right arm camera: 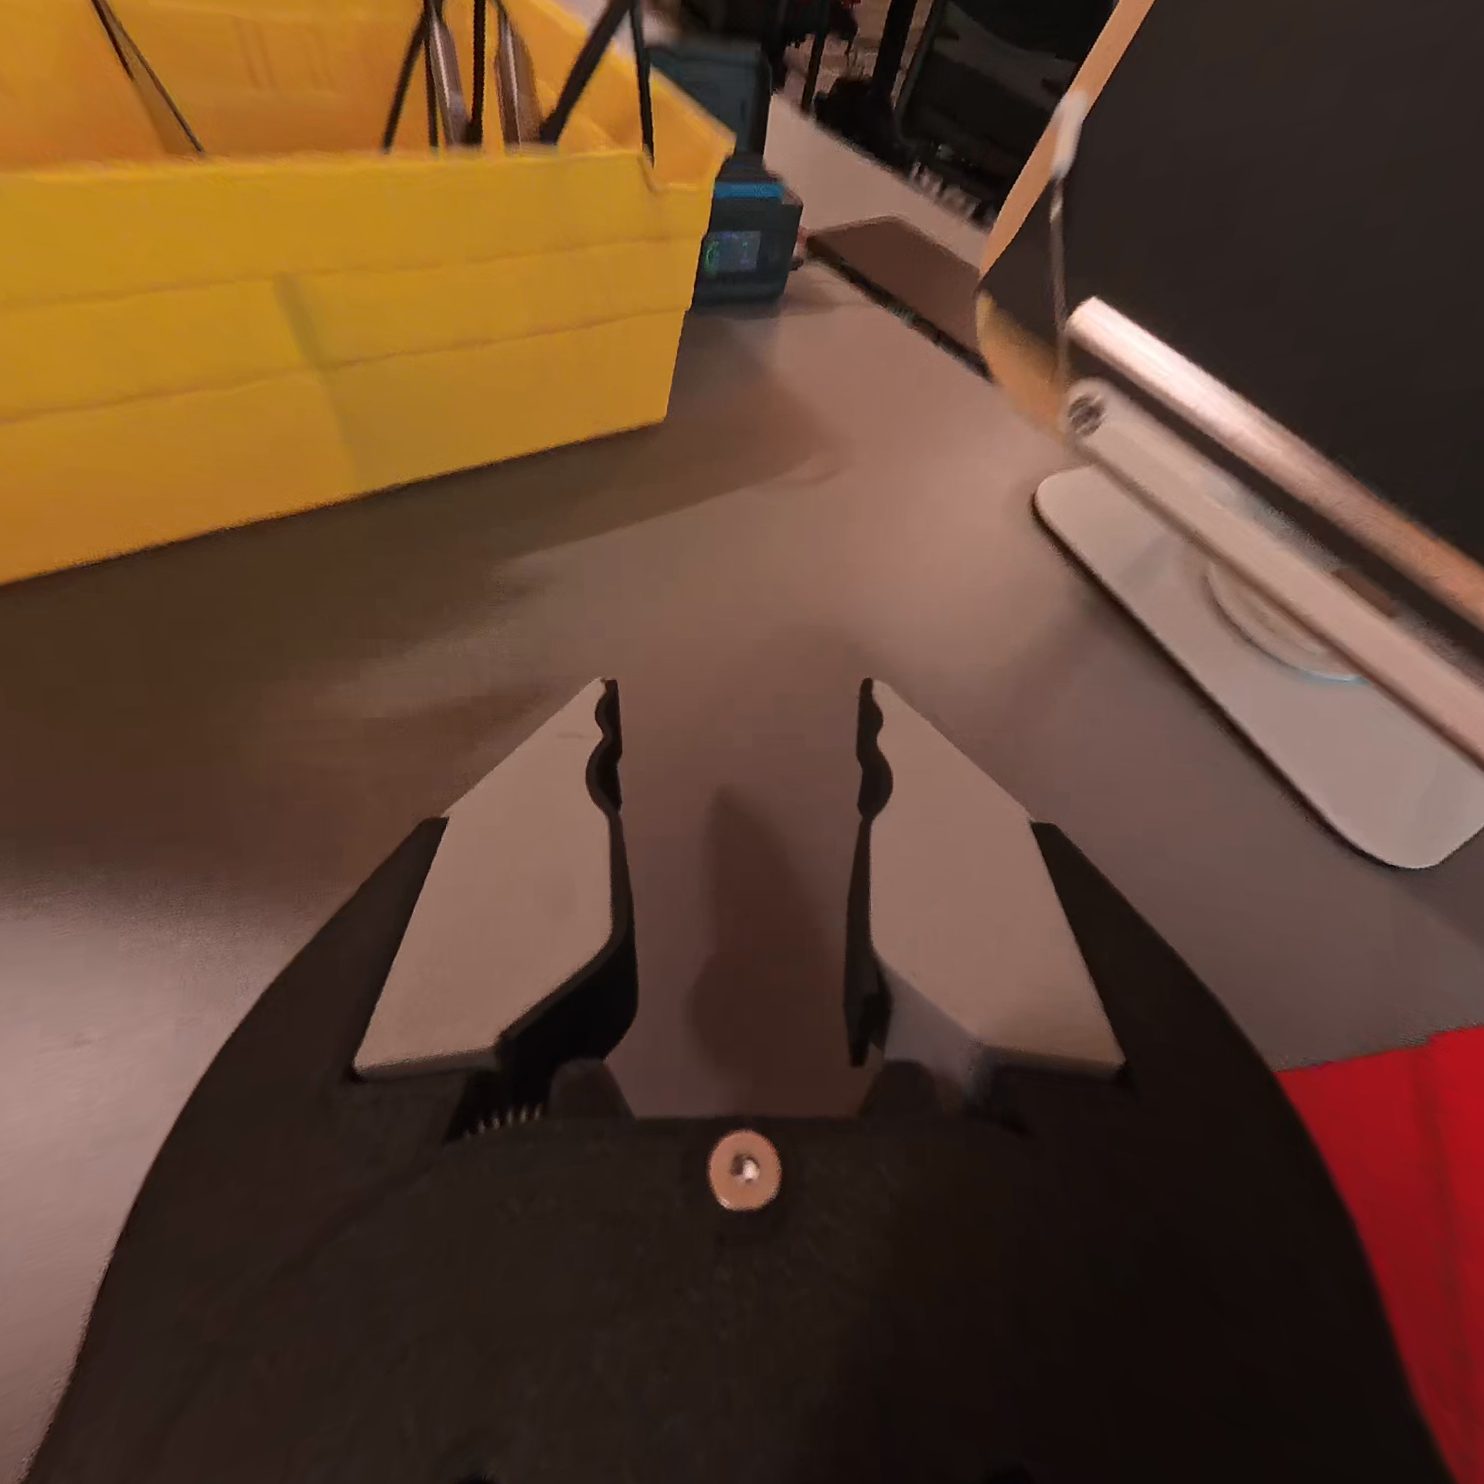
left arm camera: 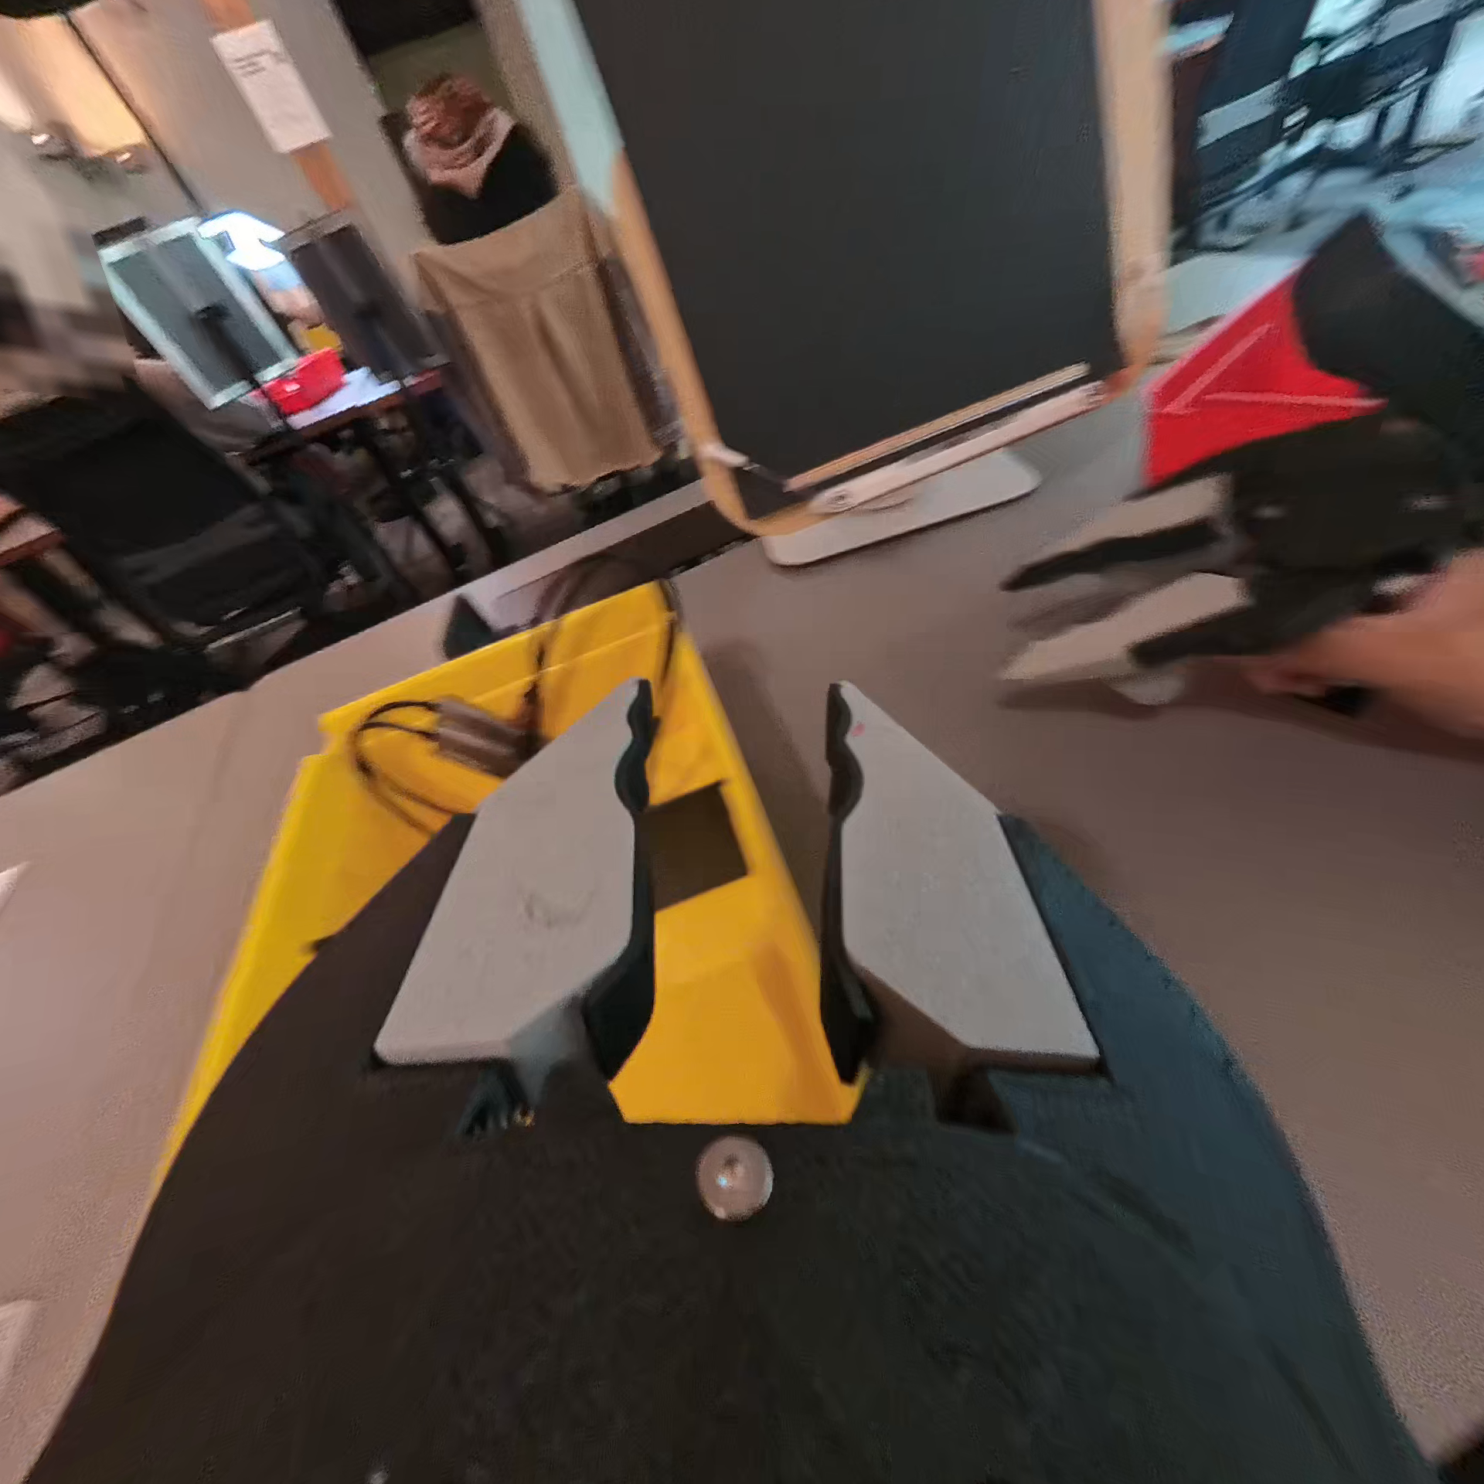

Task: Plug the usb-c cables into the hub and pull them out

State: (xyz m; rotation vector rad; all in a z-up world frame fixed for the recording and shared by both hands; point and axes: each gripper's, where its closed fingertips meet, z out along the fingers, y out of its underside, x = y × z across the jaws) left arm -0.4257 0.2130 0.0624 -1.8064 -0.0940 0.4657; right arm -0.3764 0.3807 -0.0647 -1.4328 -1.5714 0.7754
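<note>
A yellow bin [left arm camera: 723,988] stands on the grey table and holds a silver hub [left arm camera: 474,735] with black cables [left arm camera: 393,763] looped beside it. My left gripper [left arm camera: 735,699] is open and empty, hovering over the bin's near right edge. My right gripper [right arm camera: 739,691] is open and empty above bare table, to the right of the bin [right arm camera: 337,337]; it also shows in the left wrist view [left arm camera: 1124,610], far right and blurred. Silver hubs and black cables [right arm camera: 474,80] show above the bin's rim in the right wrist view.
A dark monitor [left arm camera: 867,225] on a flat silver stand [right arm camera: 1253,642] stands at the table's back right. A small dark device with a lit screen [right arm camera: 739,249] sits behind the bin. A person sits at desks beyond the table edge. My left tips are about 40 cm from the dark monitor [left arm camera: 867,225], my right tips only 25 cm.
</note>
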